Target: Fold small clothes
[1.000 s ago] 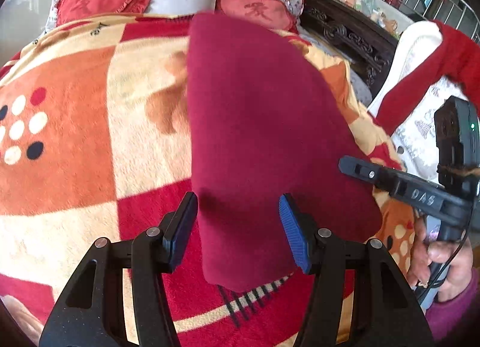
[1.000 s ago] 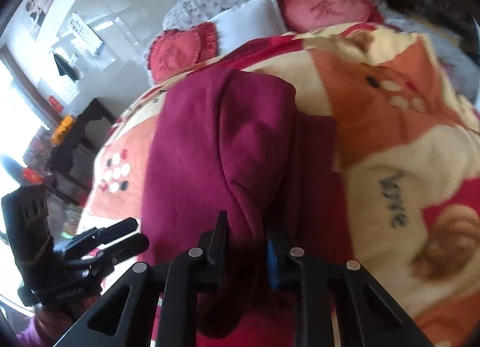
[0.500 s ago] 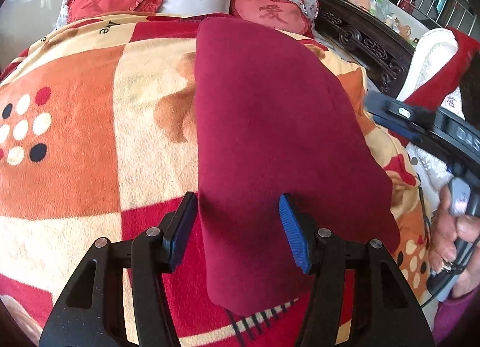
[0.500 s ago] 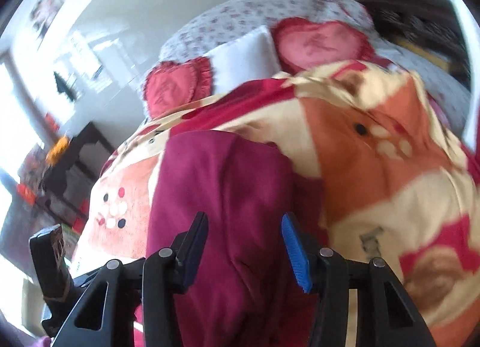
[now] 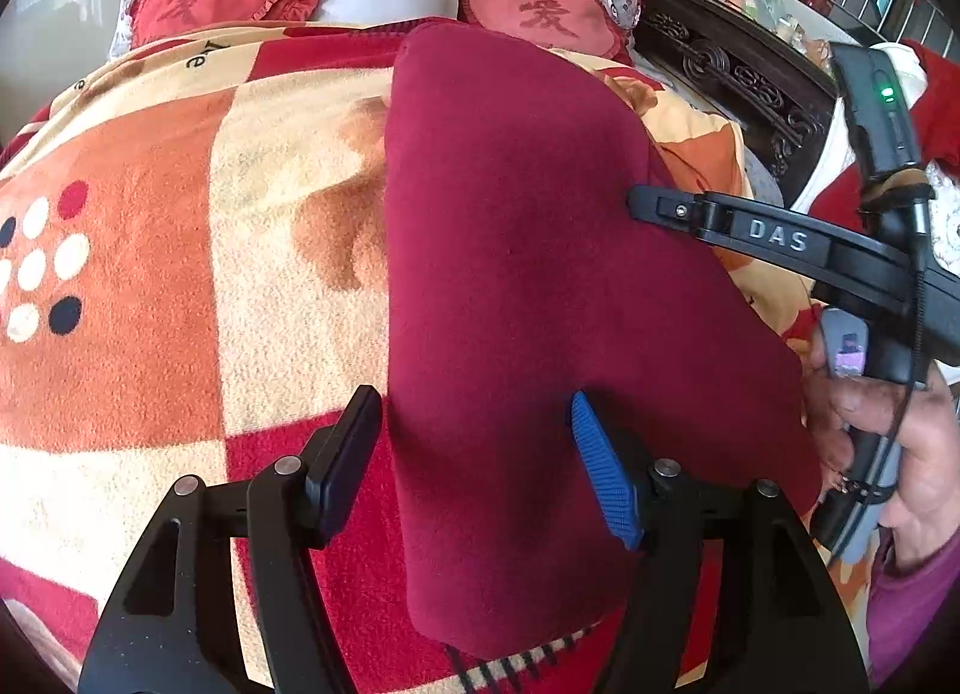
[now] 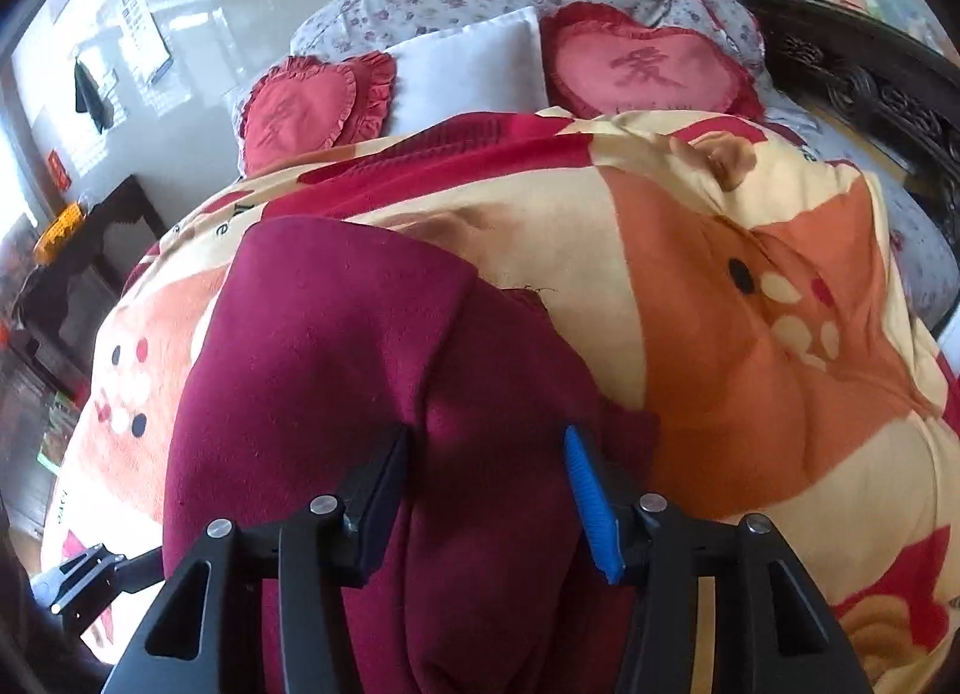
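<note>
Two handheld grippers hover over one dark maroon fleece garment (image 5: 528,286), which lies folded into a long strip on the orange, cream and red patterned plush blanket (image 5: 156,286) covering the bed; its far end points toward the two red heart-shaped frilled cushions (image 6: 648,69) and the white pillow (image 6: 474,69) at the headboard.

Your left gripper (image 5: 477,454) has its jaws spread, and they have just been opening a little further; the near part of the maroon strip lies below and between the black pad and the blue ribbed pad, but neither pad presses on it.

Your right gripper (image 6: 486,490) also stands with its jaws apart, having just opened from a nearly pressed-together state; the raised lengthwise fold of the garment sits between them, and the pads do not pinch it; in the left view this tool reaches in from the right edge, with your hand (image 5: 888,442) on its handle.

Judging by the smooth, narrow shape, the lengthwise fold looks laid and released; the step in hand appears to be the pause between folds.

Your next move probably calls for fresh grips on the two near corners; then carry that end over toward the far end, keeping the edges aligned so the layers do not slide apart.
</note>
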The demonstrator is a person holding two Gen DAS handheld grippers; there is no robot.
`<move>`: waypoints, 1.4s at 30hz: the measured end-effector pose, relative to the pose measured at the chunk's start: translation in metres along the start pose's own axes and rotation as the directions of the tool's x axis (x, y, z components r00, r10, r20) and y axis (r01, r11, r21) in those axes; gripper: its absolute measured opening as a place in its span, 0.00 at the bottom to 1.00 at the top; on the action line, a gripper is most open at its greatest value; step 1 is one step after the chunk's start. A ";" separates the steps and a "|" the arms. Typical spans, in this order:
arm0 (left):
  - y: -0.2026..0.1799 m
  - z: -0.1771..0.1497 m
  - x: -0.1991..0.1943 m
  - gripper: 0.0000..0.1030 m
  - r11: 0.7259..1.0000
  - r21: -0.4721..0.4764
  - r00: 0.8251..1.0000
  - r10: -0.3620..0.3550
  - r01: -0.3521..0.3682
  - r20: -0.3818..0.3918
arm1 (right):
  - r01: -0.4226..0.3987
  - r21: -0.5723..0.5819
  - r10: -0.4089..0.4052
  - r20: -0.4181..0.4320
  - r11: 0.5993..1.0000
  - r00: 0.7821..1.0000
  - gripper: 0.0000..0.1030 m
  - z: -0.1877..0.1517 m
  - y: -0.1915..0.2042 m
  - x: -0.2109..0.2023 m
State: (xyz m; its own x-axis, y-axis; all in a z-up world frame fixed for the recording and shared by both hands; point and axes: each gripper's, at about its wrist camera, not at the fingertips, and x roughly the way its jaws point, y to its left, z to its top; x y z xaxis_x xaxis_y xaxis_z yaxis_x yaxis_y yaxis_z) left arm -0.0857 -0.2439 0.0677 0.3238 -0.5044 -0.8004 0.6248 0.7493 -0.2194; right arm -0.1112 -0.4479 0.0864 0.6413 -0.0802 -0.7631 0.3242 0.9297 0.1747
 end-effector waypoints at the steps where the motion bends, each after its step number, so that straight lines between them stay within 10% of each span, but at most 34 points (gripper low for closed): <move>1: 0.000 0.000 -0.001 0.64 1.000 0.001 1.000 0.003 -0.003 0.000 | 0.003 -0.003 -0.003 -0.004 1.000 1.000 0.48 -0.001 0.001 -0.004; 18: -0.002 -0.006 0.000 0.64 1.000 0.007 1.000 0.020 -0.020 -0.001 | -0.026 0.052 0.031 -0.089 0.998 0.996 0.51 -0.066 -0.006 -0.030; 30: 0.001 -0.009 0.001 0.67 1.000 -0.019 1.000 0.004 -0.004 0.006 | -0.094 -0.063 0.098 0.063 0.994 0.993 0.51 -0.013 0.036 -0.051; 42: 0.000 -0.015 0.009 0.77 0.999 -0.038 1.000 -0.006 0.005 -0.002 | -0.080 -0.132 0.082 0.003 0.988 0.997 0.51 0.015 0.064 0.021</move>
State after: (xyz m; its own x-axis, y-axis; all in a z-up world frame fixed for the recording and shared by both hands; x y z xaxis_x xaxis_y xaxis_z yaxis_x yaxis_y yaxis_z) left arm -0.0937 -0.2422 0.0526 0.3191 -0.5078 -0.8002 0.5994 0.7621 -0.2446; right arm -0.0670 -0.3956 0.0909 0.6677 -0.0053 -0.7444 0.1772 0.9723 0.1521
